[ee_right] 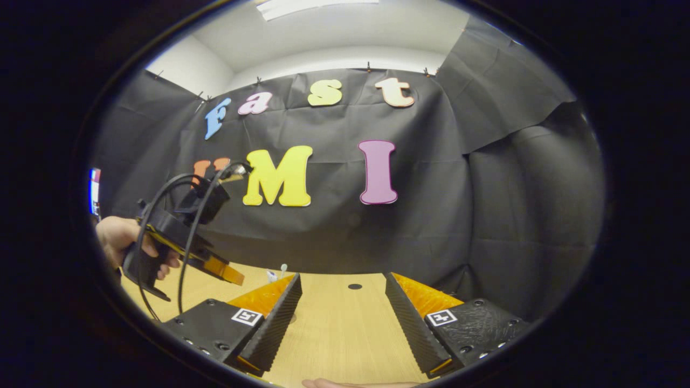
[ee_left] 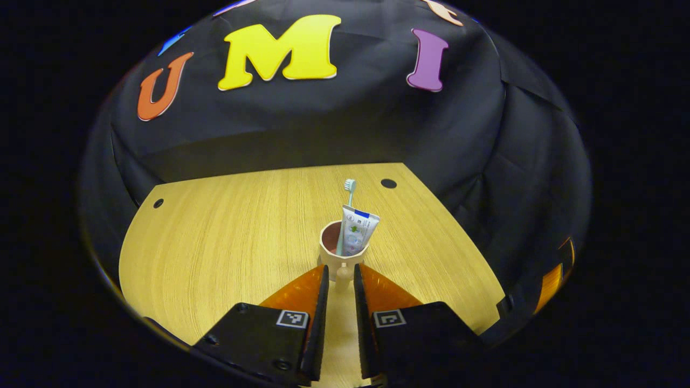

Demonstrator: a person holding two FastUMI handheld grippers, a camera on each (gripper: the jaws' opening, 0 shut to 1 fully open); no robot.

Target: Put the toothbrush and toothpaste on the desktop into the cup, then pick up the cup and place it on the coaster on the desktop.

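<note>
In the left gripper view a beige cup stands upright on the wooden desktop, just ahead of my left gripper. A white toothpaste tube and a pale green toothbrush stick up out of it. The cup's small handle lies between the two narrow-set fingers, which press on it. In the right gripper view my right gripper is open wide above the desktop with nothing between its fingers. The toothbrush tip peeks over its left finger.
A hand holds the left gripper with its black cable at the left of the right gripper view. The desktop has a round hole behind the cup and another at far left. Black cloth walls close in behind.
</note>
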